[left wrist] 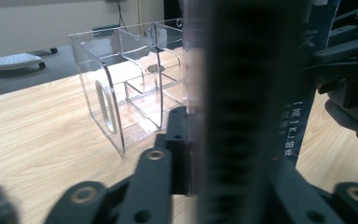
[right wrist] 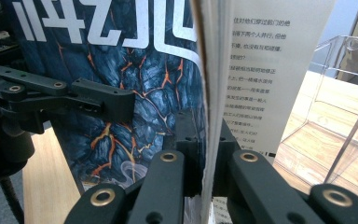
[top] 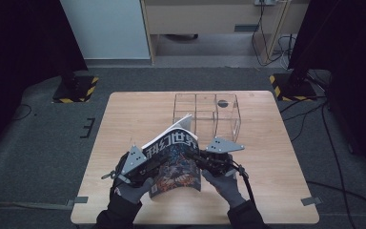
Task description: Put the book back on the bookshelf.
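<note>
A magazine (top: 174, 162) with a dark blue illustrated cover and white Chinese title is held up over the front of the wooden table (top: 133, 114), partly opened and curved. My left gripper (top: 156, 167) is shut on its left edge, and my right gripper (top: 196, 157) is shut on its right edge. In the left gripper view the magazine's edge (left wrist: 235, 112) stands blurred between the black jaws of my left gripper (left wrist: 228, 154). In the right gripper view my right gripper (right wrist: 207, 140) pinches the pages beside the cover (right wrist: 121, 93), with the left gripper (right wrist: 116, 105) clamped farther off.
A clear acrylic organiser box (top: 207, 114) with several compartments stands just behind the magazine, also as the box (left wrist: 121, 88) and the box (right wrist: 340, 121). Black-and-yellow stand bases (top: 76, 88) sit on the grey floor beyond the table's far corners.
</note>
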